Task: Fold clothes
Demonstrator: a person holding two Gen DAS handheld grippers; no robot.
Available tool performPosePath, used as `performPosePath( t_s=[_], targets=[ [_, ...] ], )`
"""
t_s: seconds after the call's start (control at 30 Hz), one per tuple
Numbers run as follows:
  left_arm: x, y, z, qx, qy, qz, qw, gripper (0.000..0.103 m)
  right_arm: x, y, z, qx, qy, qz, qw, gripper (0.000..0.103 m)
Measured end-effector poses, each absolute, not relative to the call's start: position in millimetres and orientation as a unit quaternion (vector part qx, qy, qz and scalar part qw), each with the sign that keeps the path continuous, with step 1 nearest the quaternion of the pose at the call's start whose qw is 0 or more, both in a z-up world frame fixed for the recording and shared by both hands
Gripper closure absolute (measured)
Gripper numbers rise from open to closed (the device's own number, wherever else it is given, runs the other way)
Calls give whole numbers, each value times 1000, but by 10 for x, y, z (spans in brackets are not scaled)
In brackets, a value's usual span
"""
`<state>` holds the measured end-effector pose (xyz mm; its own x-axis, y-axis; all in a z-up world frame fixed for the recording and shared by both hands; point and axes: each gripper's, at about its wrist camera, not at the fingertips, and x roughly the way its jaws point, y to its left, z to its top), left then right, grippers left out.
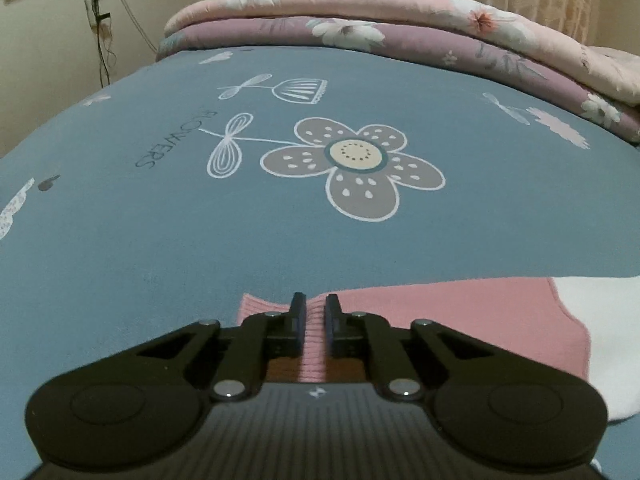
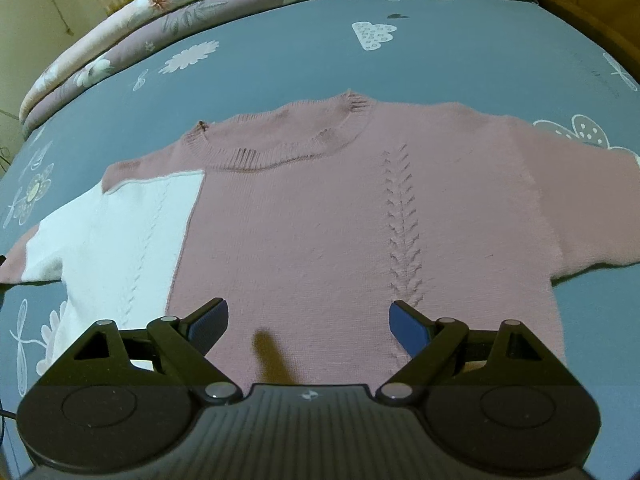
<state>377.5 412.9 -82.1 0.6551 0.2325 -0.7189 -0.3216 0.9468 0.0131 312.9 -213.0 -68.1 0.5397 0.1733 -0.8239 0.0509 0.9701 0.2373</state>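
Note:
A pink and white knit sweater (image 2: 312, 216) lies flat on the blue flowered bedsheet (image 2: 280, 64), collar toward the far side. Its left sleeve ends in a pink ribbed cuff (image 1: 276, 308). In the left wrist view my left gripper (image 1: 315, 312) is shut on that ribbed cuff, with pink knit pinched between the black fingers. Beside it the pink sleeve (image 1: 460, 320) and the white panel (image 1: 608, 340) run off to the right. My right gripper (image 2: 309, 320) hovers open over the sweater's lower front, its blue pads (image 2: 404, 320) spread wide with nothing between them.
Folded pink and mauve floral quilts (image 1: 400, 28) are stacked along the far side of the bed. Cables (image 1: 98, 20) hang on the wall at the back left. Bare sheet (image 1: 160, 220) stretches beyond the cuff.

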Motion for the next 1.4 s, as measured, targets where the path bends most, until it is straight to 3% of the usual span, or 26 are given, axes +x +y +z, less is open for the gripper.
performPosePath(
  t_s=[0.1, 0.17, 0.27, 0.3, 0.47, 0.57, 0.63, 0.7, 1.03, 1.17, 1.27, 1.4],
  targets=[
    [3816, 4144, -797, -58, 386, 151, 908, 97, 3126, -2134, -679, 114, 479, 36, 870, 12],
    [3786, 4174, -741, -61, 371, 164, 912, 90, 3118, -2145, -670, 112, 477, 34, 871, 12],
    [3709, 4287, -691, -77, 357, 175, 914, 53, 3110, -2187, -680, 118, 477, 27, 871, 12],
    [3694, 4316, -697, -77, 356, 182, 913, 51, 3109, -2201, -686, 120, 477, 25, 870, 12],
    [3704, 4403, -843, -91, 384, 186, 900, 54, 3129, -2204, -710, 121, 480, 26, 868, 12],
    [3695, 4339, -846, -91, 377, 182, 903, 74, 3152, -2176, -717, 116, 482, 30, 868, 12],
    [3708, 4290, -816, -70, 375, 192, 904, 101, 3168, -2157, -722, 112, 484, 34, 867, 12],
    [3698, 4317, -744, -67, 363, 201, 908, 101, 3179, -2146, -721, 110, 484, 38, 867, 12],
    [3731, 4439, -650, -72, 348, 213, 910, 95, 3207, -2136, -732, 111, 486, 43, 866, 12],
    [3631, 4332, -496, -84, 333, 203, 917, 84, 3217, -2137, -738, 112, 488, 42, 865, 12],
    [3596, 4046, -382, -118, 333, 114, 928, 61, 3239, -2121, -752, 111, 489, 43, 864, 12],
    [3673, 3482, -413, -144, 345, -29, 927, 51, 3261, -2066, -785, 108, 491, 51, 863, 8]
  ],
)
